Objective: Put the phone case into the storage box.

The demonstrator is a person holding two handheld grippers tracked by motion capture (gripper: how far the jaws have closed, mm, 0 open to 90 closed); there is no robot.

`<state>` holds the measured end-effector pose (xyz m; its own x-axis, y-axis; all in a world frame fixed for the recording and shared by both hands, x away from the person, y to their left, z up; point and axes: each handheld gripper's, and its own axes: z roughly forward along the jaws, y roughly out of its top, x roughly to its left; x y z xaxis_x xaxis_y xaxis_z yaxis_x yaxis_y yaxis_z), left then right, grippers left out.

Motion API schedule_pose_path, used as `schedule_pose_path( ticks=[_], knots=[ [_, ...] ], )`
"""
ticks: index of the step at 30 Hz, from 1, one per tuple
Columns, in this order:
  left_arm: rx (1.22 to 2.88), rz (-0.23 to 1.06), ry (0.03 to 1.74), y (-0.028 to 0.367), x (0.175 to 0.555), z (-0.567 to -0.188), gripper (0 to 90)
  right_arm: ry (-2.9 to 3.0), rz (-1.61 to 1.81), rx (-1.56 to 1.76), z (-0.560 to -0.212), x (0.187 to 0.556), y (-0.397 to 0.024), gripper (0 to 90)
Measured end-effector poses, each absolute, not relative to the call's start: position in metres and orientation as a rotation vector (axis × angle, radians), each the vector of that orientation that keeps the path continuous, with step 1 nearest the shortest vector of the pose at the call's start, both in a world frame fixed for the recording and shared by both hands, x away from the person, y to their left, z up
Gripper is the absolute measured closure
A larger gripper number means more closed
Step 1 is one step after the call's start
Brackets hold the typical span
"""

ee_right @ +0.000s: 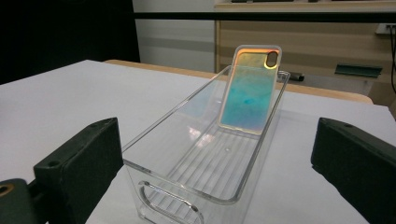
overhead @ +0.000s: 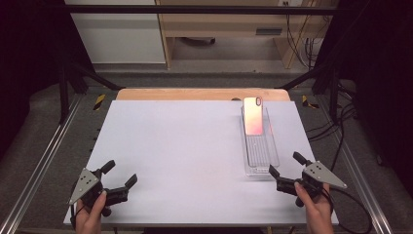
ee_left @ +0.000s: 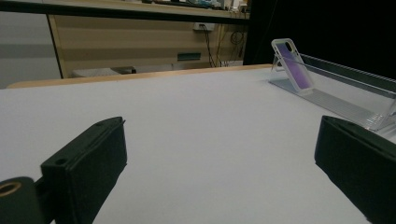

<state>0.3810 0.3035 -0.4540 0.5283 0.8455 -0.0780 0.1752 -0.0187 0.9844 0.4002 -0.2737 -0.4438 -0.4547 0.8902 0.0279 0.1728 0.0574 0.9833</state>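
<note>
Right gripper view is showing the case (ee_right: pixel 248 91) leaning upright against the far end of the clear bin (ee_right: pixel 163 140). Both grippers, right (overhead: pixel 287 170) and left (overhead: pixel 119 173), are resting with jaws apart, holding nothing. The approach seems to be starting; the right gripper needs reaching forward over the bin.

From my seat the tabletop (overhead: pixel 185 146) reads pale lavender-white, plain, with a light wood edge along its far side. Ahead of my right tool (overhead: pixel 287 170) — black jaws, grey plate on top — stands a clear tray (ee_right: pixel 196 154) with a ribbed floor. The phone case (ee_right: pixel 250 88) in it is iridescent: teal and blue at the middle, orange-gold toward the rim, pinkish from above, purple seen past my left tool (overhead: pixel 119 174), which is black and grey too.
</note>
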Motion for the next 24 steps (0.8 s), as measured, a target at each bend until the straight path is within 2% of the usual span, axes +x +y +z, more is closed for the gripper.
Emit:
schedule_pose_path(
  ticks=[24],
  knots=[
    [1.515, 0.747, 0.894, 0.308, 0.379, -0.456, 1.8, 1.691, 1.555, 0.936, -0.459, 0.411, -0.260, 2.4]
  ],
)
